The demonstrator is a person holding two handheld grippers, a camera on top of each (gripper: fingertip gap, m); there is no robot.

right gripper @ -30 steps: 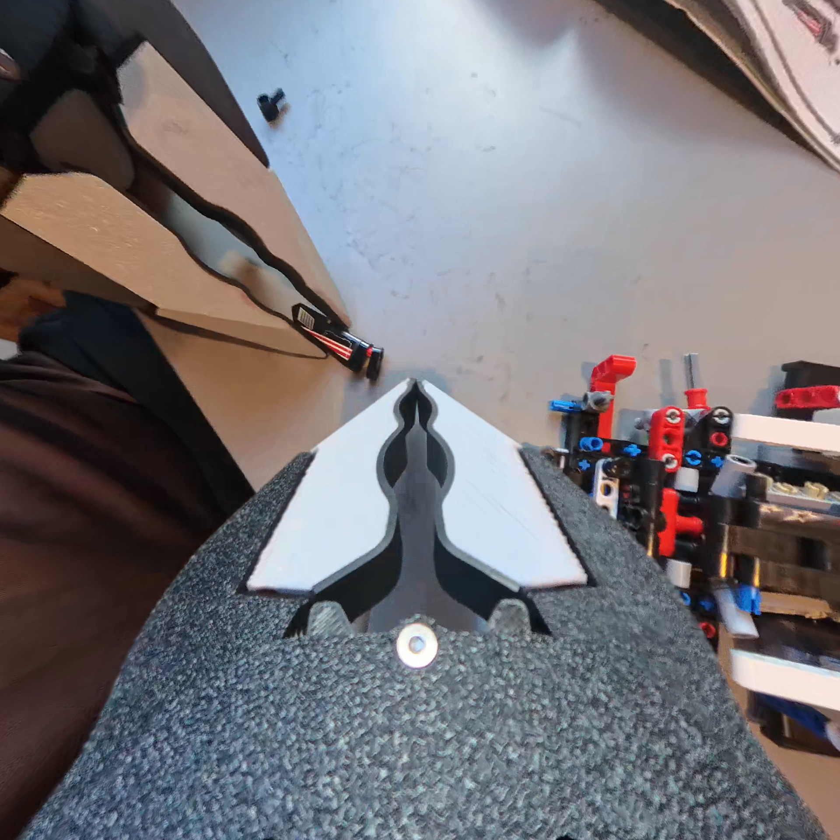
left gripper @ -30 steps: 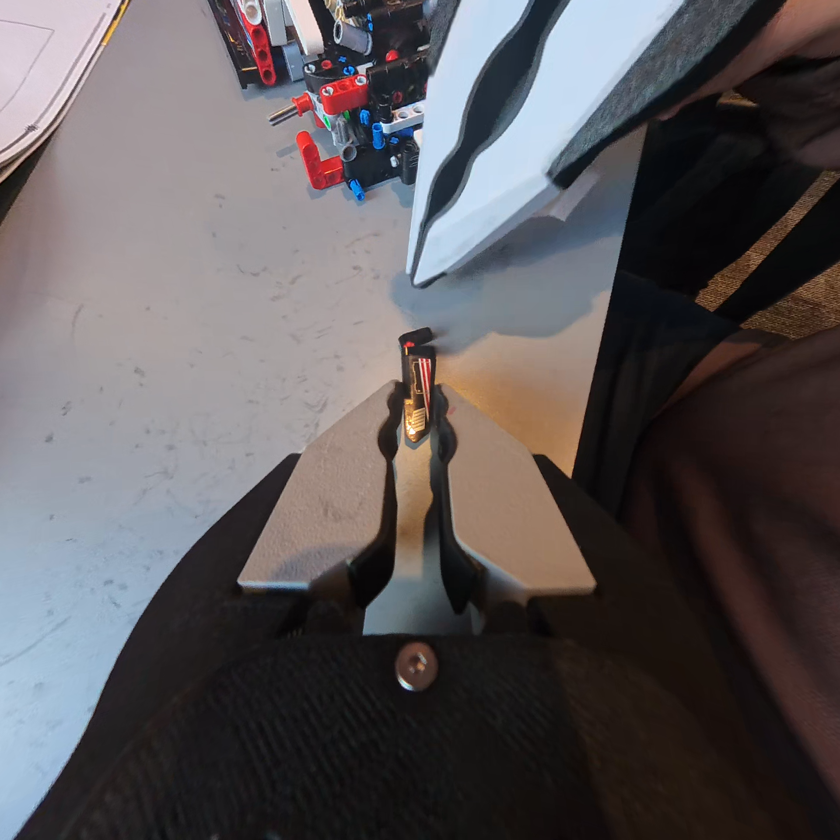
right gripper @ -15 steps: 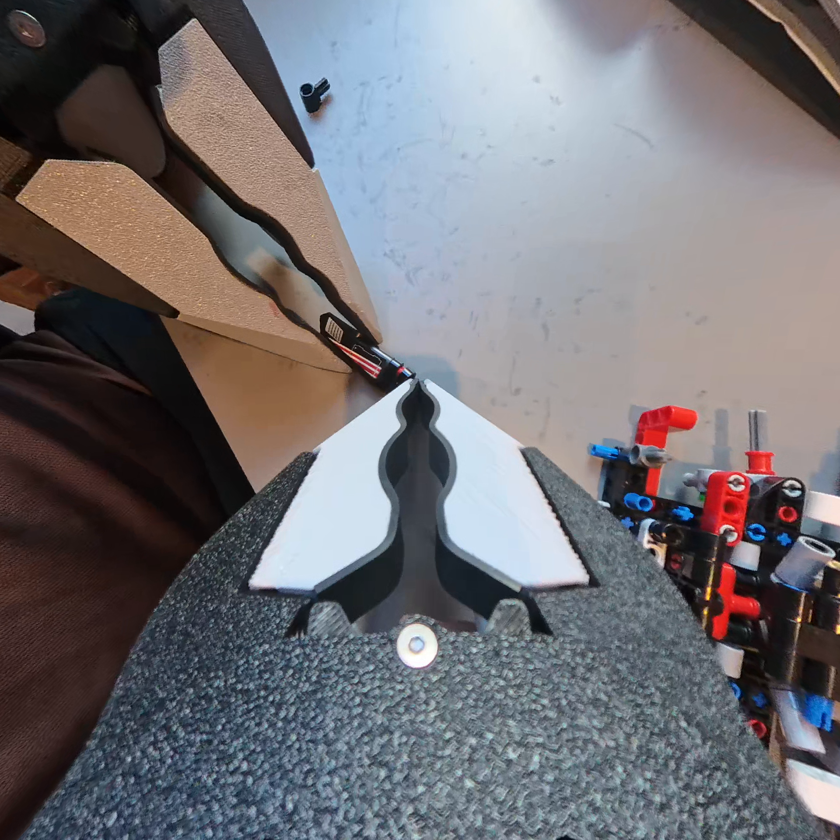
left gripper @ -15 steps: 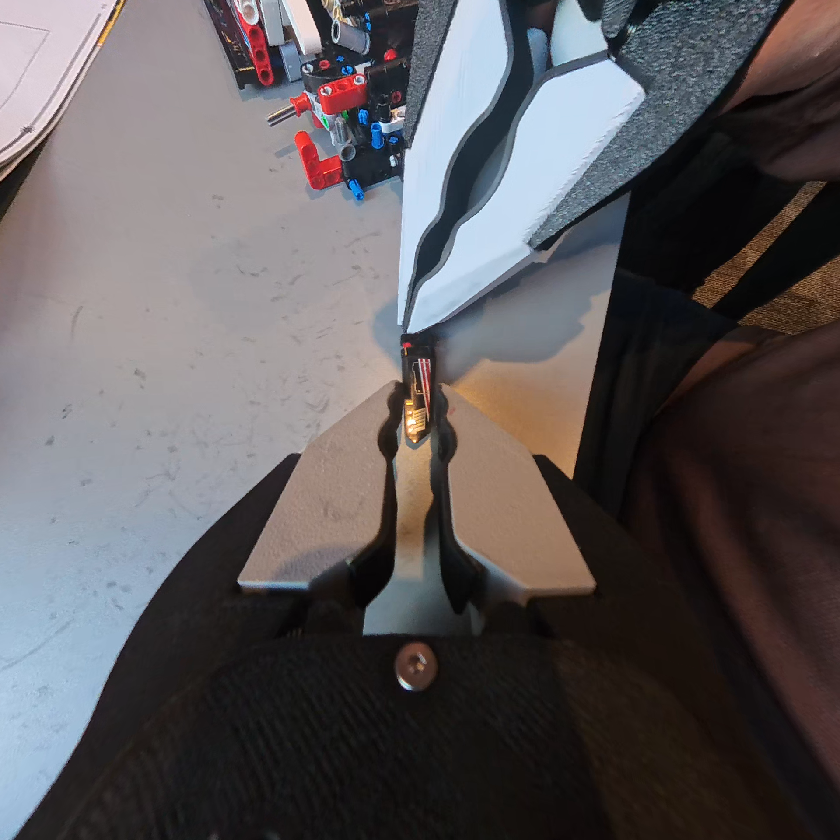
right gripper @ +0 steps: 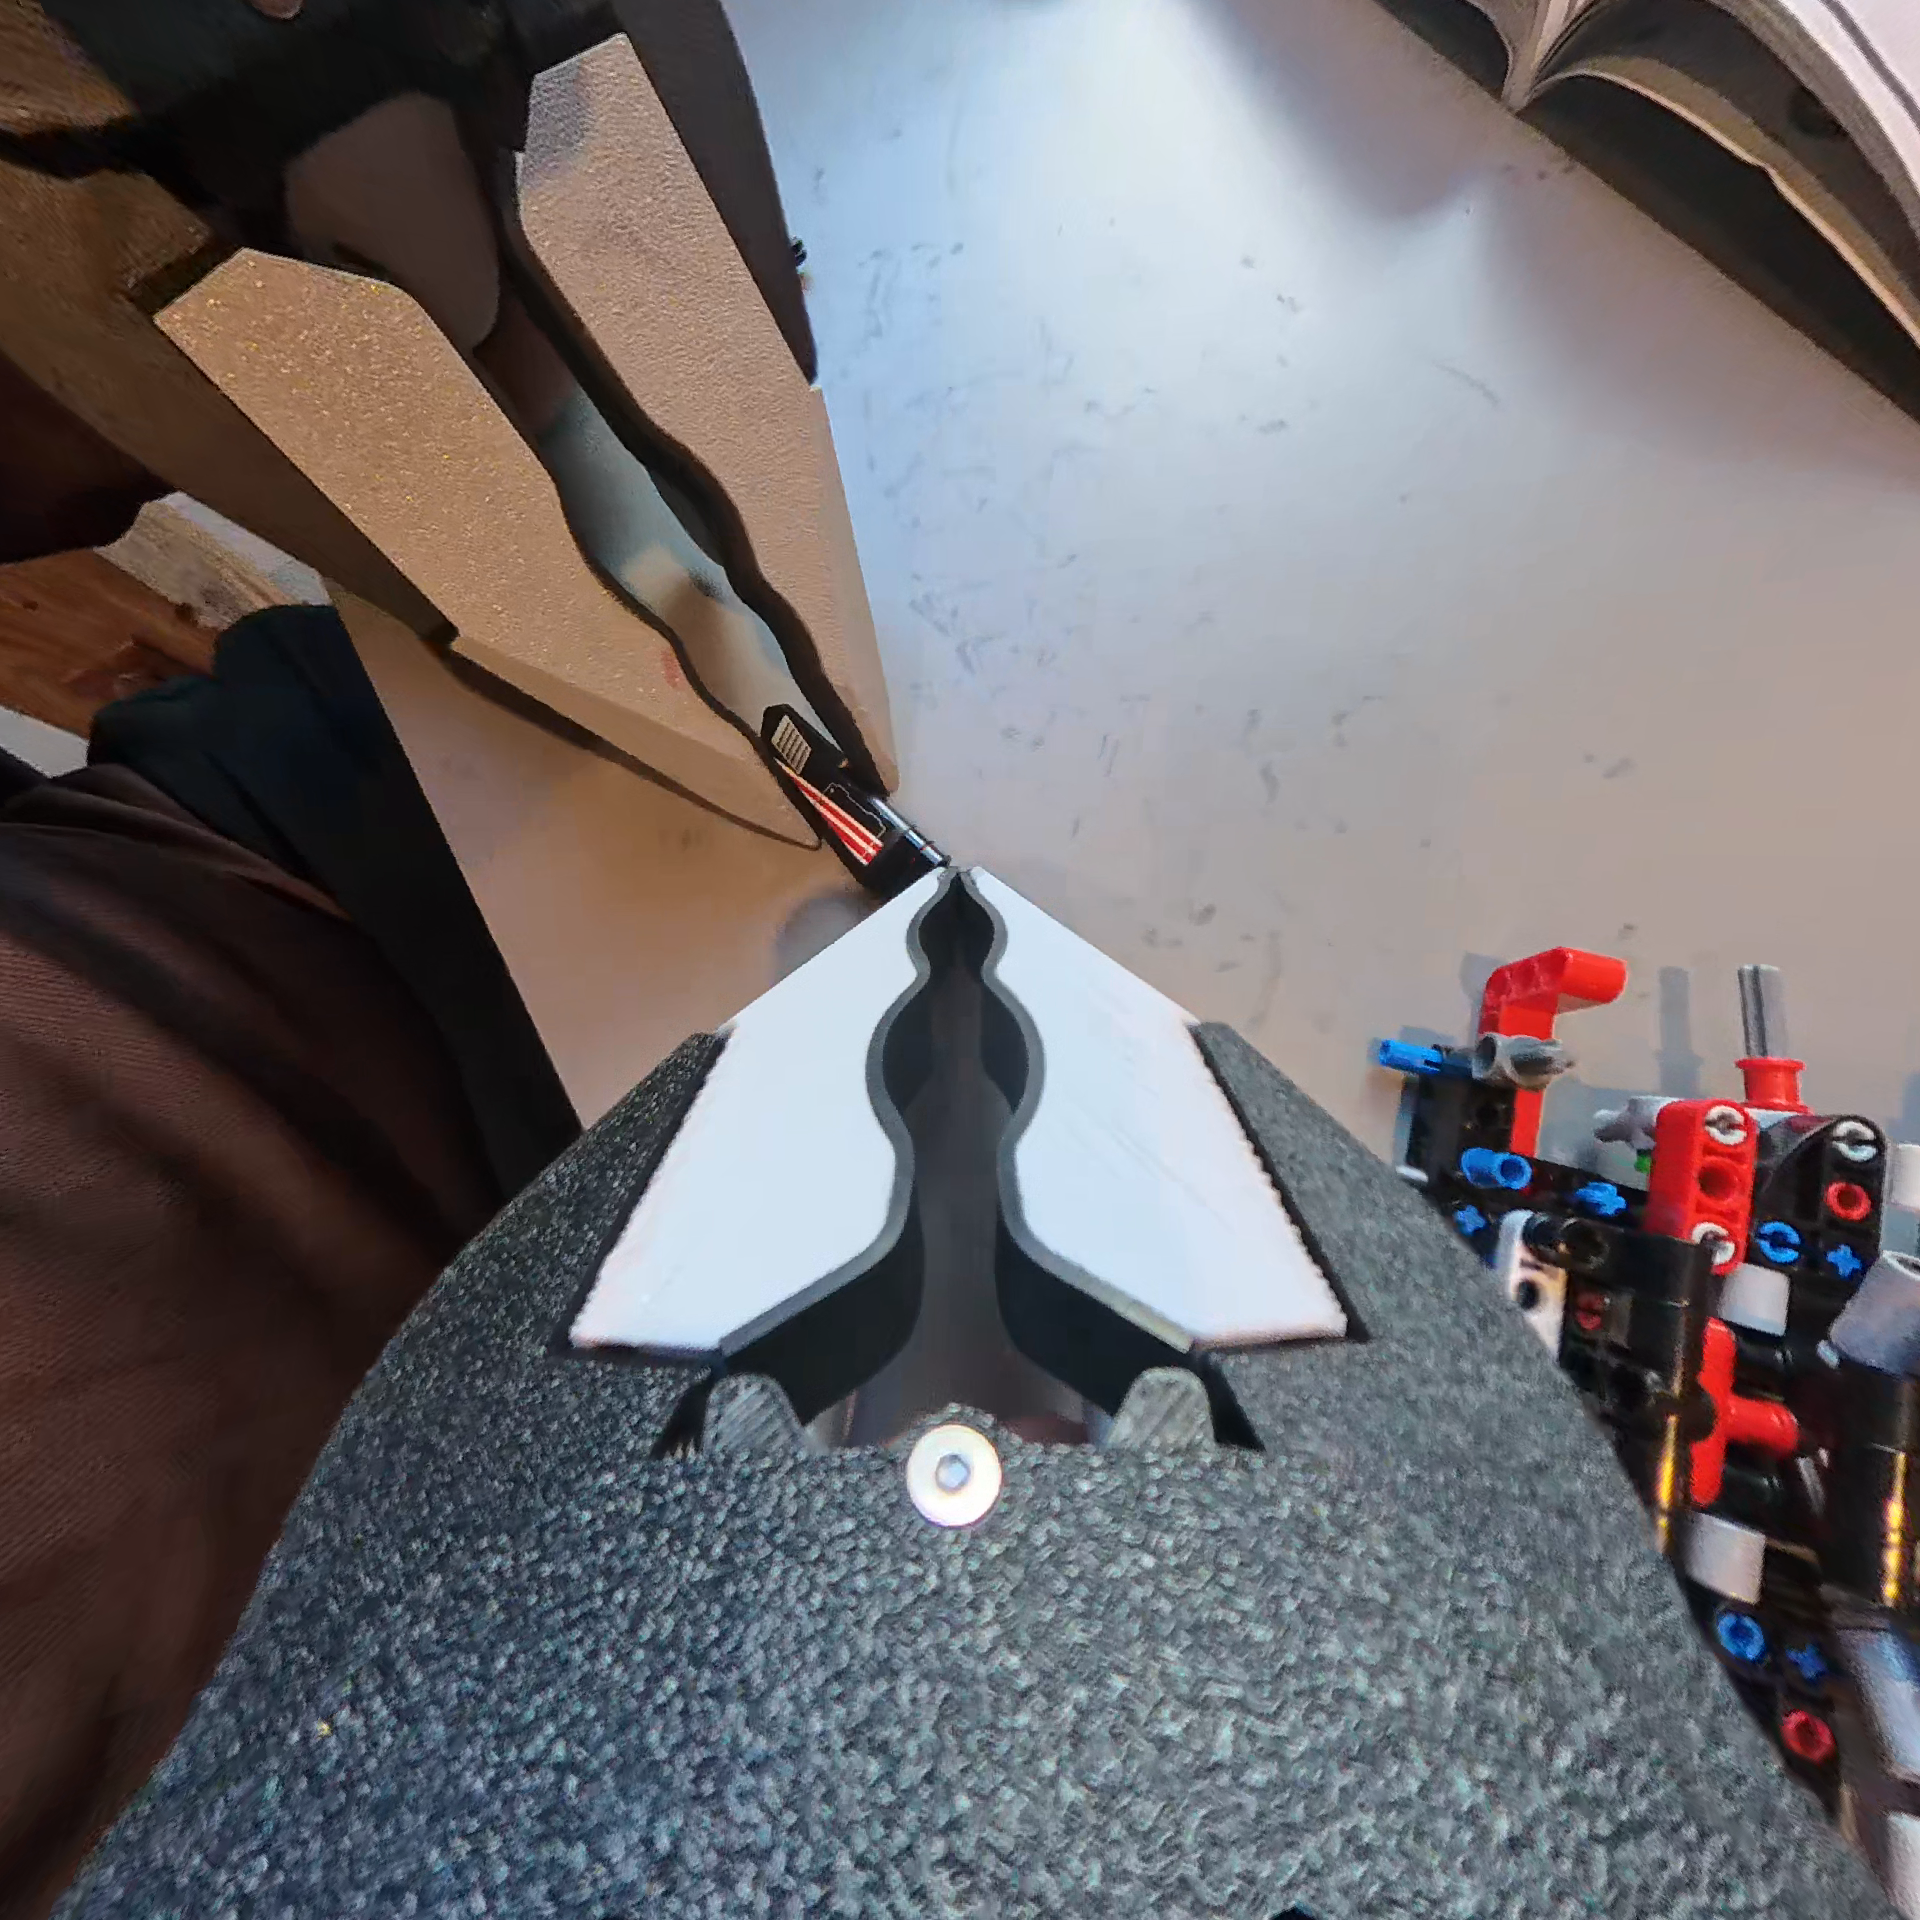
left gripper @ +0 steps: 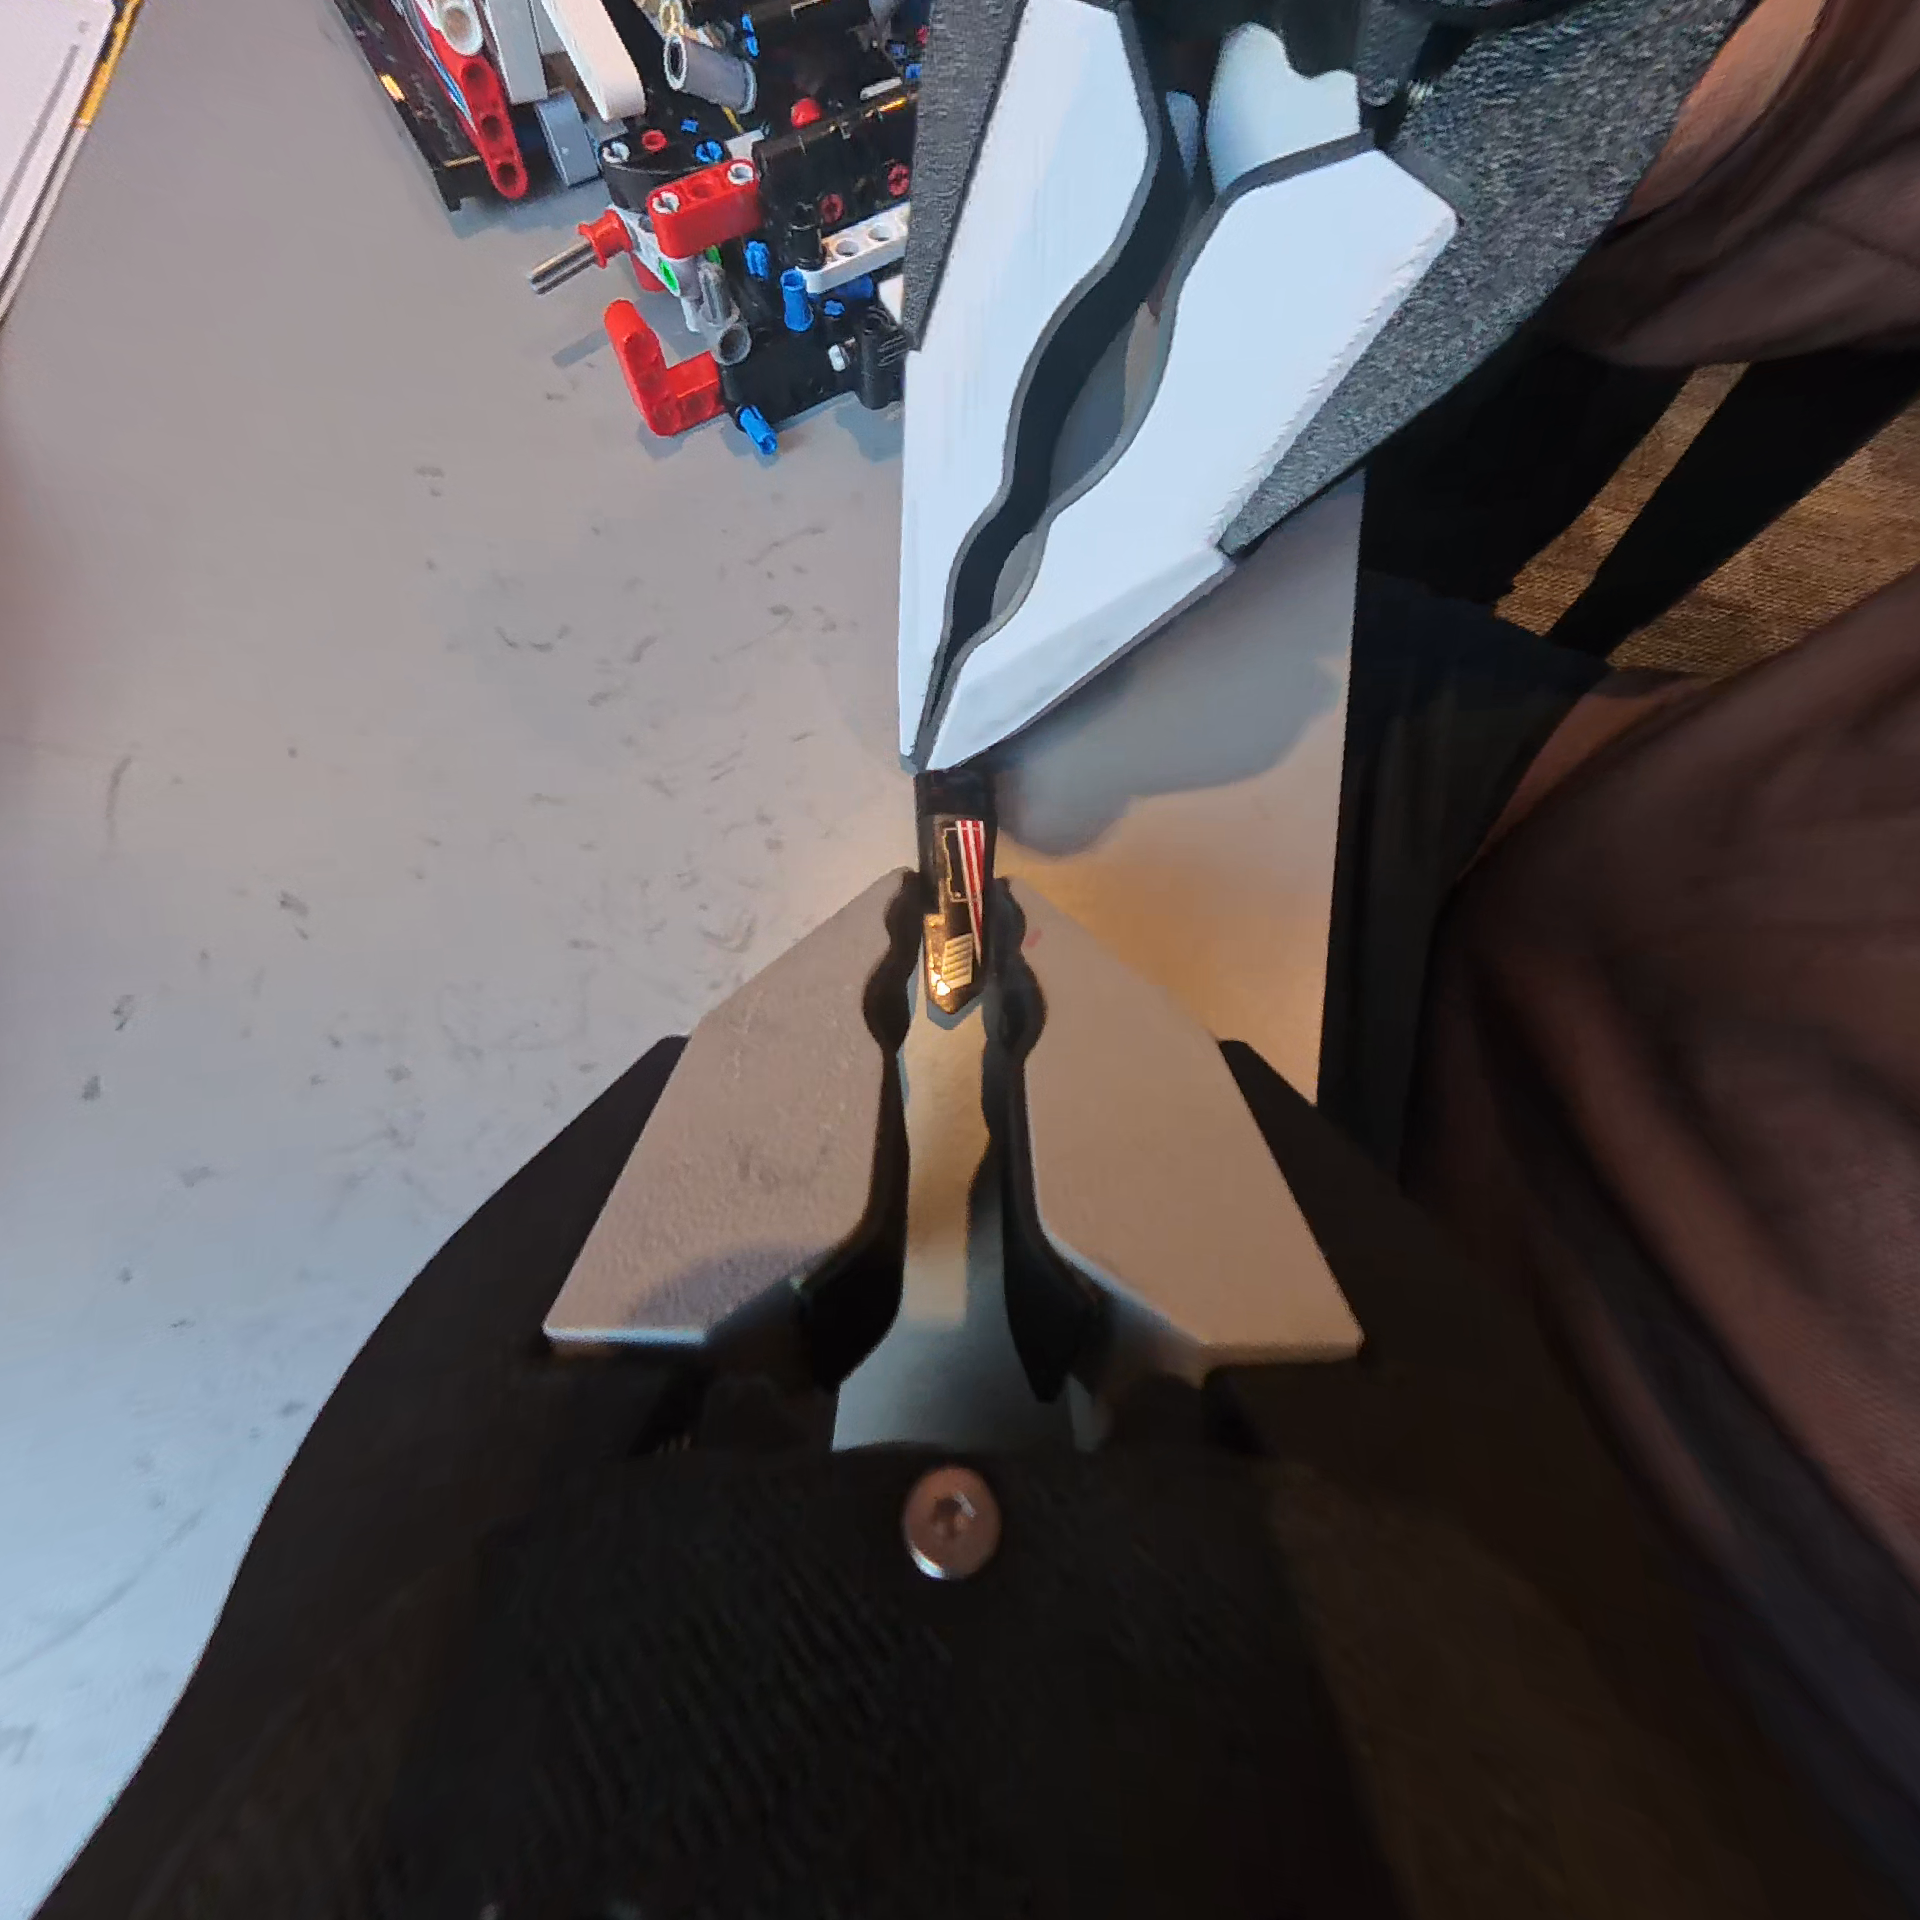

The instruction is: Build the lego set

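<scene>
Black striped piece (left gripper: pixel 954 904) sits clamped in my left claw (left gripper: pixel 951 904). My right claw (right gripper: pixel 956 878), tips together and empty, touches its end.

We see a pale grey table top (left gripper: pixel 436 748), matt, marked all over with small scuffs and dark flecks. Warm orange light falls on its near edge (left gripper: pixel 1226 935); the rest reads cool and bluish. Beyond the edge, a patch of woven tan flooring (left gripper: pixel 1766 561) crossed by dark bands. An open booklet (right gripper: pixel 1714 135) lies at the far corner.
</scene>
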